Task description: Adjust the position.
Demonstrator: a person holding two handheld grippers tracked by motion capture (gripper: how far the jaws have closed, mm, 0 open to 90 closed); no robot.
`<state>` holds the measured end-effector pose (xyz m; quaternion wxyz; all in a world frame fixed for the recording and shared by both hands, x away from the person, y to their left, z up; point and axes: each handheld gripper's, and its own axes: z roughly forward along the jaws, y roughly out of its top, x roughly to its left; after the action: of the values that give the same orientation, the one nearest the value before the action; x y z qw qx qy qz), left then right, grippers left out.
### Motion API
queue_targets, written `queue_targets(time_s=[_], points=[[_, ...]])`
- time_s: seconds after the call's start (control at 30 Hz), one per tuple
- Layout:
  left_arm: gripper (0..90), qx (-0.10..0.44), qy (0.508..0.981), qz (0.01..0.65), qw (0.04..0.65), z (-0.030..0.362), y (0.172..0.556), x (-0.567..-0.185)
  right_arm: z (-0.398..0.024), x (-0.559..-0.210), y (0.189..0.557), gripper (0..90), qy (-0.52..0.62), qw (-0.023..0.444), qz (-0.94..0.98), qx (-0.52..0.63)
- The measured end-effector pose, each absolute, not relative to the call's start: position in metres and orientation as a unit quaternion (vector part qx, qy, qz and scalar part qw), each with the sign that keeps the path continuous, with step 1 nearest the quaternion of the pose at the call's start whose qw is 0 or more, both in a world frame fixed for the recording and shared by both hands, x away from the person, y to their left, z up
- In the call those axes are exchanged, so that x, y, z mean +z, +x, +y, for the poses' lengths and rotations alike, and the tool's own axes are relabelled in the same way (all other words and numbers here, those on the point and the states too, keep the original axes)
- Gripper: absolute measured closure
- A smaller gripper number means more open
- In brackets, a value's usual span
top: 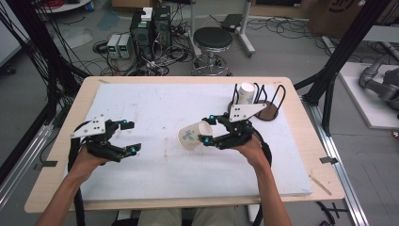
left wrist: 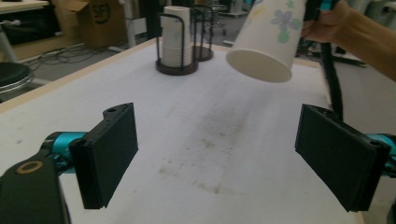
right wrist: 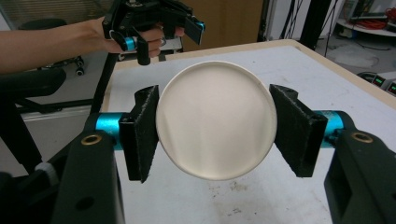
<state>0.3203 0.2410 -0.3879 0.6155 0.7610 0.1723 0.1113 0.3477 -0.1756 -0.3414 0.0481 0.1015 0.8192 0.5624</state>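
My right gripper (top: pixel 208 128) is shut on a white paper cup (top: pixel 192 135) with a blue flower print, held on its side above the white mat (top: pixel 155 101). In the right gripper view, the cup (right wrist: pixel 215 125) sits between the two black pads with a round end facing the camera. My left gripper (top: pixel 130 136) hovers open and empty over the mat's left part. The left gripper view has its jaws wide apart around bare mat (left wrist: pixel 217 154), with the cup (left wrist: pixel 268 39) up ahead, its flat end towards them. A dark wire rack (top: pixel 268 112) at the back right holds a stack of cups (top: pixel 245 92).
The mat lies on a wooden table (top: pixel 301 141) whose edges show all round. Behind the table stand a black stool (top: pixel 213 40) and computer boxes with cables (top: pixel 150 28). Black frame poles (top: pixel 339 52) rise at both sides. The rack (left wrist: pixel 176 65) is in the far part of the left gripper view.
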Motion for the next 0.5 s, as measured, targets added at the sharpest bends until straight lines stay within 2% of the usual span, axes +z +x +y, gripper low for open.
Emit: queue_targets(time_s=[0.5], points=[[12.9, 0.039, 0.762, 0.098, 0.639, 0.187, 0.338, -0.381, -0.166, -0.342, 0.347, 37.9, 0.086, 0.033, 0.821, 0.564]])
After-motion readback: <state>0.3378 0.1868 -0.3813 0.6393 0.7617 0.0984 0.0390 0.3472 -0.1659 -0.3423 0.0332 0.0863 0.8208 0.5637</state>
